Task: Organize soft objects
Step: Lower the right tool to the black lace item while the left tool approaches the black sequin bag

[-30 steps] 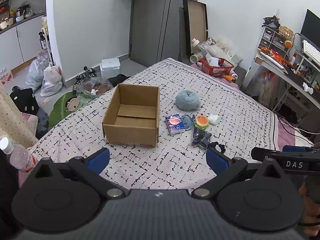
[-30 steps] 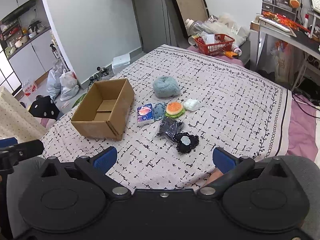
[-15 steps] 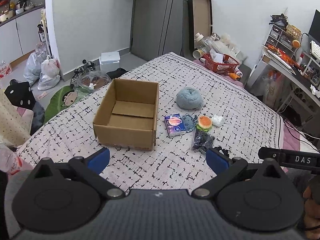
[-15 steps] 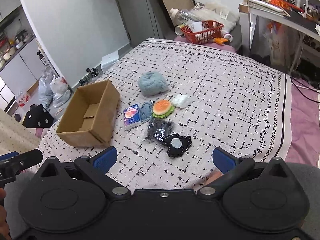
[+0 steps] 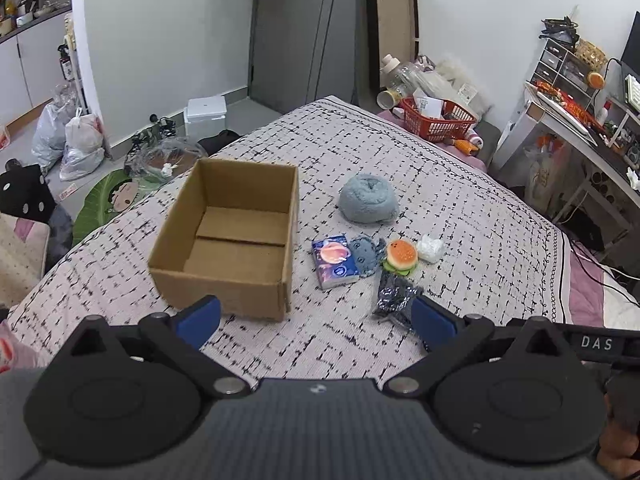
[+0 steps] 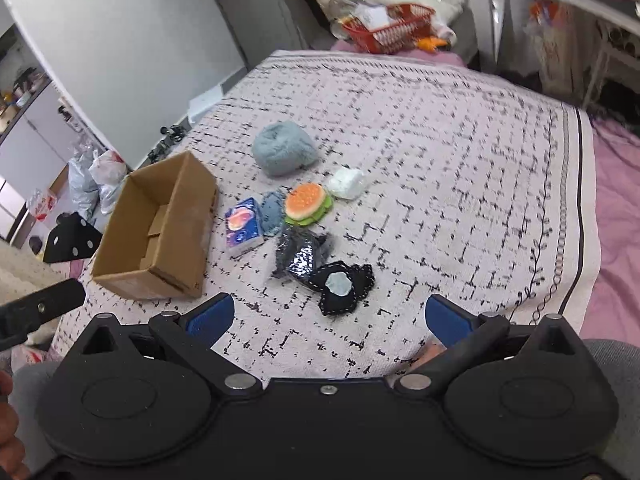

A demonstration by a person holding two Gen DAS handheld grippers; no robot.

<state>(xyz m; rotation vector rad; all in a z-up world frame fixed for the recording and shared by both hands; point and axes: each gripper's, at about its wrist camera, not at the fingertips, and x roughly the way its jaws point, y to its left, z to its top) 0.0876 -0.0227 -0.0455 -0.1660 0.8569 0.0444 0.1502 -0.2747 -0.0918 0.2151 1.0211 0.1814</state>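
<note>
Left wrist view is showing the open brown cardboard box (image 5: pixel 232 244) sitting empty on the black-and-white patterned bedspread (image 5: pixel 460 208), with the soft things lying loose just to its right. The left gripper (image 5: pixel 316 316) is hovering near the box's front corner, jaws spread wide and holding nothing. The right gripper (image 6: pixel 330 312) is hanging over the near end of the pile, jaws also wide apart and empty.

Nearest to it is the black felt patch with a pale centre (image 6: pixel 344 288), touching a crinkly black plastic packet (image 6: pixel 300 254). Farther off are lying the orange-and-green burger plush (image 6: pixel 307 203), the small white wrapped pack (image 6: pixel 346 183), the blue tissue pack (image 6: pixel 243 230) and the fluffy grey-blue ball (image 6: pixel 284 154).

The risk here looks like crowding: with the patch and packet touching, a pinch on one could be dragging the other along. The flat patch may also be slipping under the fingers or bunching the bedspread.
</note>
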